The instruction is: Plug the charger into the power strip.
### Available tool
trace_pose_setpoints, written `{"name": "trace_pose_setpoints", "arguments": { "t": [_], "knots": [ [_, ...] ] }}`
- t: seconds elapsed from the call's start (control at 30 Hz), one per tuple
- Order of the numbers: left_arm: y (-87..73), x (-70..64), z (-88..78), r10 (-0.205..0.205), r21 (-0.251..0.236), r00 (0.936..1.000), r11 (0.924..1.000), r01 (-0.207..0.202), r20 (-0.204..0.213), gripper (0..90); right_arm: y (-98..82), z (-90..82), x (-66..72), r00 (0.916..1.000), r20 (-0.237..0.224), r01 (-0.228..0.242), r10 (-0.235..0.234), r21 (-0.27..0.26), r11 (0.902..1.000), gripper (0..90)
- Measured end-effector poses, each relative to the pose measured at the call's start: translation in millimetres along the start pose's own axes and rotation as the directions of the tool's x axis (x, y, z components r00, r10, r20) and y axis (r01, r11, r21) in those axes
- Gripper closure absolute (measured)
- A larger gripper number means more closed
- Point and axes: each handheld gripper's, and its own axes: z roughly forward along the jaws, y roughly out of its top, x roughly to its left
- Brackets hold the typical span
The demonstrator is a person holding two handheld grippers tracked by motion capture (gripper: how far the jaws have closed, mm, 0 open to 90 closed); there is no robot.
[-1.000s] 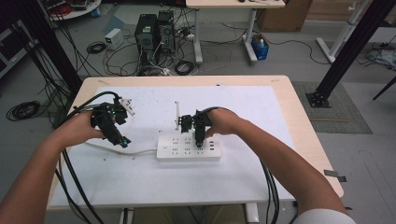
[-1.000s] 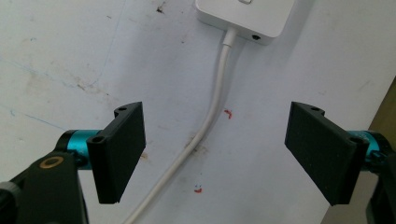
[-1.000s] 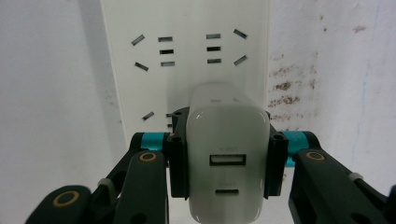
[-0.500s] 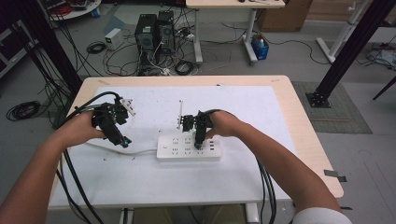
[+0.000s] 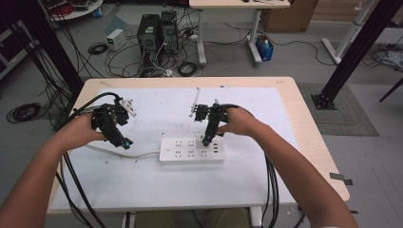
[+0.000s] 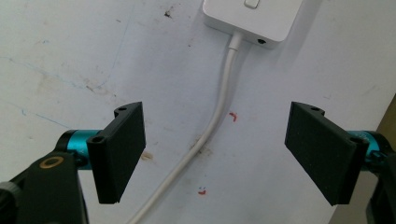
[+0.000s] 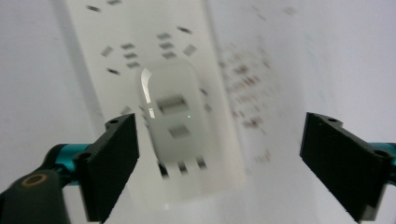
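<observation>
White strip (image 5: pixel 191 149) lies mid-table, long axis left-right. Right gripper (image 7: pixel 219 154) spread, directly above charger (image 7: pixel 175 114) plugged at strip's right end. Left gripper (image 6: pixel 215 154) spread over cord (image 6: pixel 212 121), farther off.

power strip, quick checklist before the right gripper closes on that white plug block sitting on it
1. Right gripper open wide: ok.
2. White adapter between its jaws: not ok, it sits close to one jaw; centre first.
3. Adapter seated on the power strip: cannot tell, right gripper view is blurred.
4. Left gripper open, holding nothing: ok.
5. Left gripper bracing the strip: not ok, it is over the white cord, short of the strip's end.
</observation>
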Motion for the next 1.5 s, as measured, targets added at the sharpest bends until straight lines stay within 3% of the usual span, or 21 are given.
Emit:
{"name": "trace_pose_setpoints", "arguments": {
  "t": [0.03,0.13,0.23,0.33,0.4,0.5,0.57,0.6,0.67,0.73,0.77,0.8,0.9,1.13,1.23,1.5],
  "knots": [
    [-0.2,0.7,0.1,-0.001,0.001,1.0000,1.0000,0.001,0.001,20.5,-6.5,-5.8,-0.6,0.9992,0.032,-0.022,0.022,-0.001,0.9998,11.3],
    [-1.4,2.8,-0.1,-0.021,-0.012,0.9997,0.9997,0.021,0.008,20.5,-32.5,-23.2,-7.5,0.9944,0.048,-0.094,0.094,-0.014,0.9955,11.3],
    [-1.7,5.0,-0.5,-0.017,-0.014,0.9998,0.9998,0.017,0.009,20.5,-62.4,-39.9,-17.8,0.9679,0.094,-0.234,0.233,0.000,0.9722,11.3],
    [-2.7,6.2,1.4,-0.021,-0.004,0.9997,0.9998,0.021,0.011,20.5,-91.6,-57.9,-18.6,0.9488,0.094,-0.298,0.302,-0.055,0.9531,11.3],
    [-5.4,9.3,3.6,-0.032,0.006,0.9994,0.9995,0.032,0.012,20.5,-106.8,-64.1,-16.2,0.9387,0.112,-0.322,0.326,-0.057,0.9451,11.3],
    [-9.4,13.2,4.3,-0.063,0.017,0.9980,0.9979,0.063,0.001,20.5,-123.7,-66.0,-8.1,0.9418,0.140,-0.304,0.306,-0.032,0.9520,11.2],
    [-10.7,13.9,3.2,-0.074,0.006,0.9972,0.9972,0.074,-0.004,20.5,-131.6,-65.0,-4.8,0.9458,0.125,-0.304,0.300,0.014,0.9527,11.2],
    [-10.7,14.0,1.7,-0.073,0.000,0.9973,0.9973,0.073,-0.006,20.5,-135.8,-65.1,-3.2,0.9528,0.097,-0.291,0.288,0.023,0.9564,11.2],
    [-10.7,13.4,0.7,-0.078,-0.010,0.9969,0.9969,0.078,-0.010,20.5,-139.4,-66.0,-1.5,0.9575,0.076,-0.281,0.278,0.026,0.9594,11.2],
    [-10.2,13.0,-1.6,-0.077,-0.023,0.9970,0.9968,0.076,-0.013,20.5,-143.9,-67.4,0.0,0.9561,0.071,-0.287,0.284,0.028,0.9576,9.8],
    [-9.8,12.3,-2.3,-0.083,-0.030,0.9964,0.9961,0.083,-0.016,20.5,-146.3,-67.9,0.8,0.9580,0.066,-0.281,0.279,0.024,0.9594,1.8],
    [-9.4,11.8,-3.3,-0.087,-0.032,0.9960,0.9957,0.086,-0.022,20.5,-148.3,-68.2,0.7,0.9538,0.078,-0.293,0.290,0.025,0.9558,0.8],
    [-9.5,9.2,-7.5,-0.079,-0.048,0.9962,0.9959,0.077,-0.039,20.5,-153.5,-70.1,3.2,0.9469,0.112,-0.306,0.301,0.022,0.9519,0.8],
    [-13.3,13.5,-9.8,-0.098,-0.089,0.9944,0.9915,0.095,-0.039,20.5,-152.0,-75.4,10.8,0.9455,0.142,-0.296,0.293,-0.001,0.9553,0.9],
    [-14.8,17.5,-8.2,-0.135,-0.095,0.9896,0.9870,0.129,-0.050,20.5,-151.0,-77.1,12.5,0.9481,0.138,-0.288,0.286,-0.007,0.9575,0.9],
    [-12.5,14.2,-11.4,-0.155,-0.128,0.9857,0.9810,0.146,-0.066,20.5,-150.6,-79.0,17.5,0.9578,0.114,-0.262,0.264,-0.027,0.9646,0.9]
  ]
}}
